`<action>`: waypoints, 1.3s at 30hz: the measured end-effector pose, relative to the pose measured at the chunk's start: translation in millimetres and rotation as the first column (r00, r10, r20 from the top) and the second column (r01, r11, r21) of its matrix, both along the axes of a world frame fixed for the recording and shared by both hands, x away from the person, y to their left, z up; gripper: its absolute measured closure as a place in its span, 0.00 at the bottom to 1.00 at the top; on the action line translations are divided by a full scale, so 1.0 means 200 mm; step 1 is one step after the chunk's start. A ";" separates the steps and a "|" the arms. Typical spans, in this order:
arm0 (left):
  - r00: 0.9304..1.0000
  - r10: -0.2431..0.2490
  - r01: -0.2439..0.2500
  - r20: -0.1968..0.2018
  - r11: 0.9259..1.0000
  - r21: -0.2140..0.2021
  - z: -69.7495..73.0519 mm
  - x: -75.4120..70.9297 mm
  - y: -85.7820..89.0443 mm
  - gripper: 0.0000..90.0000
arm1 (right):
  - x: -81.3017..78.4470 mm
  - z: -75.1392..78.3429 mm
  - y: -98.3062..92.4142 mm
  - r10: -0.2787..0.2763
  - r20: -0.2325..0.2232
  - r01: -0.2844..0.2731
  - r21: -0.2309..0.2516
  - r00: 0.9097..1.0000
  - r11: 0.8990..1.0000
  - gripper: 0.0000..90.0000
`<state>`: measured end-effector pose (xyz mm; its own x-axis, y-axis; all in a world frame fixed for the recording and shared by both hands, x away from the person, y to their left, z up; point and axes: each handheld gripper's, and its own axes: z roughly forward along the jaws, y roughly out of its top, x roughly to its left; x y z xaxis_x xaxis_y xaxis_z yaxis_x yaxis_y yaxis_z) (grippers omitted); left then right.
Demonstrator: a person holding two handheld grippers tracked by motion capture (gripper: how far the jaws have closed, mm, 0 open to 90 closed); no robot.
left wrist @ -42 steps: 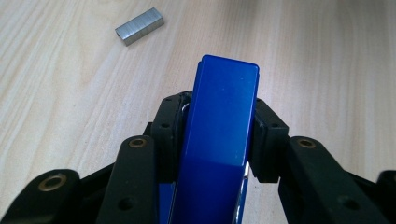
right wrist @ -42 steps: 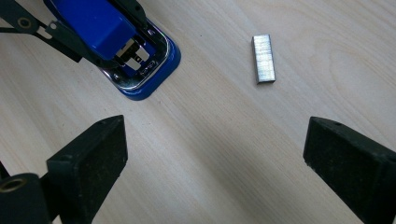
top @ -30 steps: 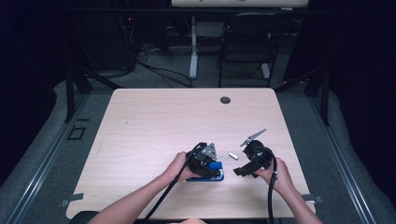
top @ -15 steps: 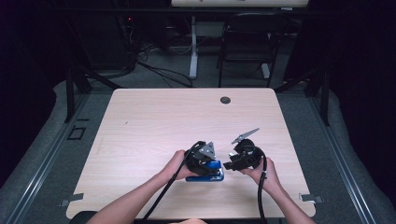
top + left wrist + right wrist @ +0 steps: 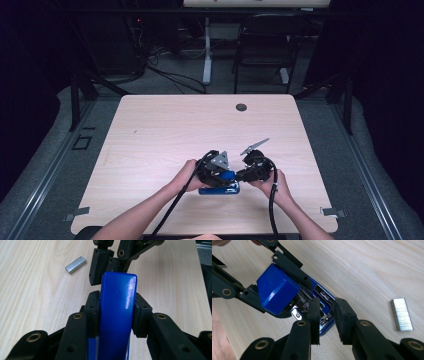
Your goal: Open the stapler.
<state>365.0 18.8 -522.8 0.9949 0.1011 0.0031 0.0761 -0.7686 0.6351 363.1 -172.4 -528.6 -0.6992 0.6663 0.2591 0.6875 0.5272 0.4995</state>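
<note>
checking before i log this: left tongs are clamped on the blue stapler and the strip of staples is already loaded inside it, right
Not quite. The left tongs are clamped on the blue stapler, but the strip of staples lies loose on the table beside it, as the left gripper view shows.

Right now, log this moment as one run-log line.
left hand-held gripper: shut on blue stapler | right hand-held gripper: jaws just closing at stapler's metal front | staple strip: loose on table
</note>
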 end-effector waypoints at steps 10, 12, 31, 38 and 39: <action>1.000 0.005 -0.005 0.011 1.000 -0.005 0.02 0.00 0.02 0.72 | -0.01 -0.02 0.01 0.003 0.010 -0.003 -0.010 1.000 1.000 0.86; 1.000 0.000 0.000 0.010 1.000 0.006 0.03 0.00 0.02 0.72 | -0.01 -0.02 0.02 0.004 0.016 -0.003 -0.022 1.000 1.000 0.86; 0.999 0.025 -0.026 0.034 0.999 0.028 0.08 -0.03 0.06 0.72 | -0.03 -0.02 0.05 0.010 0.031 -0.007 -0.078 0.999 0.997 0.89; 0.999 0.029 -0.030 0.032 0.999 0.040 0.11 -0.03 0.08 0.72 | -0.03 -0.03 0.05 0.013 0.029 -0.010 -0.084 0.999 0.996 0.91; 0.999 0.029 -0.031 0.032 0.999 0.040 0.11 -0.03 0.09 0.72 | -0.03 -0.03 0.05 0.012 0.027 -0.010 -0.086 1.000 0.996 0.91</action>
<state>358.9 36.6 -500.7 0.9907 0.1300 0.0395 0.0797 -0.7916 0.6059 357.7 -162.5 -534.1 -0.7127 0.6776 0.1817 0.6681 0.5766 0.4703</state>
